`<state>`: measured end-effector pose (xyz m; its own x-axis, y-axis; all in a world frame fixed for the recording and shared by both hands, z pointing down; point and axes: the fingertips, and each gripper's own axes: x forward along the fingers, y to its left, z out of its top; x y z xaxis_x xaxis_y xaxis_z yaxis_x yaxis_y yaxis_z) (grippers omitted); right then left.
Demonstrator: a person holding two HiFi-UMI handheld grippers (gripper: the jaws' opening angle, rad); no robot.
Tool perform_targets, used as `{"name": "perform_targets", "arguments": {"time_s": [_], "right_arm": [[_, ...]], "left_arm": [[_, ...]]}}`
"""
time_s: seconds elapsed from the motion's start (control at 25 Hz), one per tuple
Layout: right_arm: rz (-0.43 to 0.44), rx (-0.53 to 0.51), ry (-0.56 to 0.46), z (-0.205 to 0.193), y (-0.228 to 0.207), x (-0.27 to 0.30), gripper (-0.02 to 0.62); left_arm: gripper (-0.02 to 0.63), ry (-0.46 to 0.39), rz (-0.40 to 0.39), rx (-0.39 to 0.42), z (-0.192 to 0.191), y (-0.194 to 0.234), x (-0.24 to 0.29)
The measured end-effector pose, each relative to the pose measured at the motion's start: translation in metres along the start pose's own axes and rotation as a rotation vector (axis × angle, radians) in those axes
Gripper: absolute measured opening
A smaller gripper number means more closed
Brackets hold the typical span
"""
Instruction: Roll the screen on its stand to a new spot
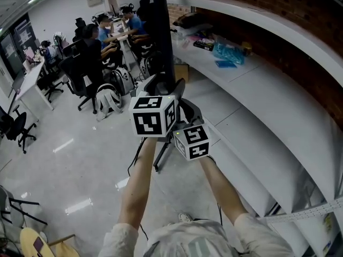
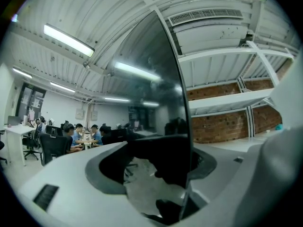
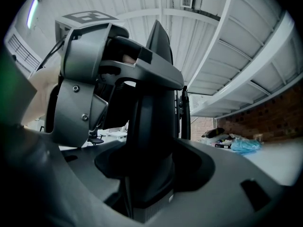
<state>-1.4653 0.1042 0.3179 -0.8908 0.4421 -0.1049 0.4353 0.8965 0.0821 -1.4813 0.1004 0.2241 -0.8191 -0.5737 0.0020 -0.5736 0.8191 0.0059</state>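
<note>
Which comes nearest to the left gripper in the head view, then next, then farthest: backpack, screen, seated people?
1. Screen, right at the left gripper.
2. Backpack, out to its left.
3. Seated people, far back left.

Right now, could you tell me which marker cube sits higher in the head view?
The left tool's cube, which looks larger; the right tool's cube sits lower right.

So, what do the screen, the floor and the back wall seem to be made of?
The screen: dark glass or glossy plastic; it mirrors the ceiling lights. The floor: smooth polished tile or coating, perhaps; bright patches reflect on it. The wall: bare matt red-brown brick; mortar lines show.
</note>
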Motion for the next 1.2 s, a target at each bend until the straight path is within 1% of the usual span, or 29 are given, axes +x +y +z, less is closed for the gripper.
{"name": "perform_targets", "arguments": {"time_s": [0.56, 1.04, 1.2], "right_arm": [[-0.058, -0.004, -0.002, 0.011, 0.041, -0.031, 0.250], [-0.119, 0.001, -0.025, 0.022, 0.104, -0.054, 0.258], [-0.129, 0.004, -0.041, 0.024, 0.121, -0.069, 0.259]], "left_arm": [[0.333, -0.011, -0.071, -0.011, 0.004, -0.009, -0.051], [0.306, -0.023, -0.141, -0.021, 0.007, 0.000, -0.118], [0.302, -0.031, -0.157, -0.031, 0.006, -0.004, -0.141]]}}
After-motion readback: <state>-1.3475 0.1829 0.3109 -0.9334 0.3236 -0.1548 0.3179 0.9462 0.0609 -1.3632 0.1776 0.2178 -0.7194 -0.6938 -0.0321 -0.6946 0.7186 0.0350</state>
